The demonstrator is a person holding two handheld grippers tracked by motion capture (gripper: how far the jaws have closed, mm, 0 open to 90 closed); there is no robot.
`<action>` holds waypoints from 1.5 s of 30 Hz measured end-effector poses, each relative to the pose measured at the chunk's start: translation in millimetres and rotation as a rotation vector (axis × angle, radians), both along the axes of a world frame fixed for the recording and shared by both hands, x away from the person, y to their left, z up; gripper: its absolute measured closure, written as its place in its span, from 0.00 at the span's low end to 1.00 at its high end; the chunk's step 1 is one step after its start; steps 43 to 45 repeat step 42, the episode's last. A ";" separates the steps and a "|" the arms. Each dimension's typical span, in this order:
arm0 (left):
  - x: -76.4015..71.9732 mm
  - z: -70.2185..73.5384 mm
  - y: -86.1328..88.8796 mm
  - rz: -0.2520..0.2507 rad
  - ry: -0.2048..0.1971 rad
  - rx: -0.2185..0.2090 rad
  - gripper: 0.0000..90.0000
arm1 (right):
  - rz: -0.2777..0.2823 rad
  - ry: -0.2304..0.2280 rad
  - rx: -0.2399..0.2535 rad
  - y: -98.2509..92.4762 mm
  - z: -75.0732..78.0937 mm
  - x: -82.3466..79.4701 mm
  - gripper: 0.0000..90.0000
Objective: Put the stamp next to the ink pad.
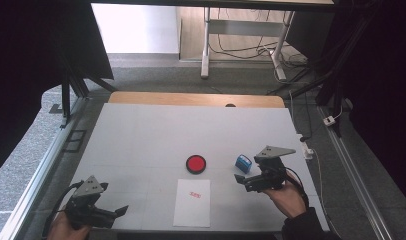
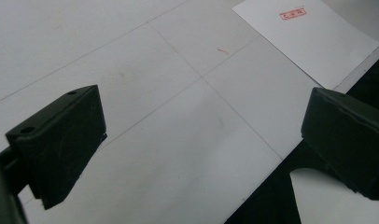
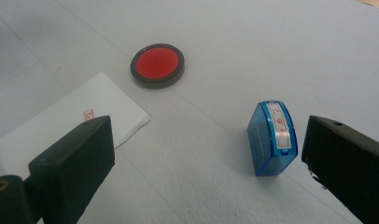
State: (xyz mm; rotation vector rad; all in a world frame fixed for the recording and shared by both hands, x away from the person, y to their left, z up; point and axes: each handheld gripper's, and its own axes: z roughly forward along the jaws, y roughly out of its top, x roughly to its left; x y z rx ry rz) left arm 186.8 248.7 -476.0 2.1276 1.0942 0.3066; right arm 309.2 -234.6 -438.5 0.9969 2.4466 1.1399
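On the white counter (image 1: pixel 141 135) a blue stamp (image 3: pixel 272 138) lies on its side, with its label of red marks facing up. It rests free on the surface, and in the right gripper view it sits ahead of the right tongs (image 3: pixel 211 168) and closer to their right-hand jaw, without touching either one. These tongs are spread wide and hold nothing. In the high view the stamp (image 1: pixel 244 162) is just beside the right tongs (image 1: pixel 241 179), on their far side, and to the right of a round red ink pad (image 1: pixel 196 164) with a black rim. A white sheet of paper (image 1: pixel 192 202) with a small red print near its top lies just in front of the pad, close to the near edge of the counter. The left tongs (image 1: pixel 122 210) are near the front left corner of the counter, well apart from the stamp. In the left gripper view these tongs (image 2: pixel 197 154) are also wide, with nothing between them but the bare counter, and the sheet (image 2: pixel 309 39) lies farther off.
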 end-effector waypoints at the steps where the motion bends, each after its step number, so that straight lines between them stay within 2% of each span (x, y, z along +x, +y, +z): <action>1: -0.1 -0.1 -0.1 0.002 -0.001 0.000 0.00 | 0.000 0.001 0.006 -1.5 0.2 -1.8 0.03; 15: 0.0 0.0 1.1 0.003 0.001 -0.009 0.00 | -0.050 -0.029 0.008 -22.7 -0.3 -31.7 0.01; 29: -0.2 0.0 4.4 0.005 0.005 -0.042 0.00 | -0.129 -0.009 -0.005 -45.0 -11.1 -56.9 0.00; 35: -0.4 -0.1 5.8 0.008 0.008 -0.050 0.00 | -0.147 0.015 -0.029 -50.9 -16.6 -64.1 0.00; 45: 0.9 0.1 6.1 0.008 0.014 -0.060 0.00 | -0.153 0.018 -0.042 -52.7 -17.4 -66.1 0.00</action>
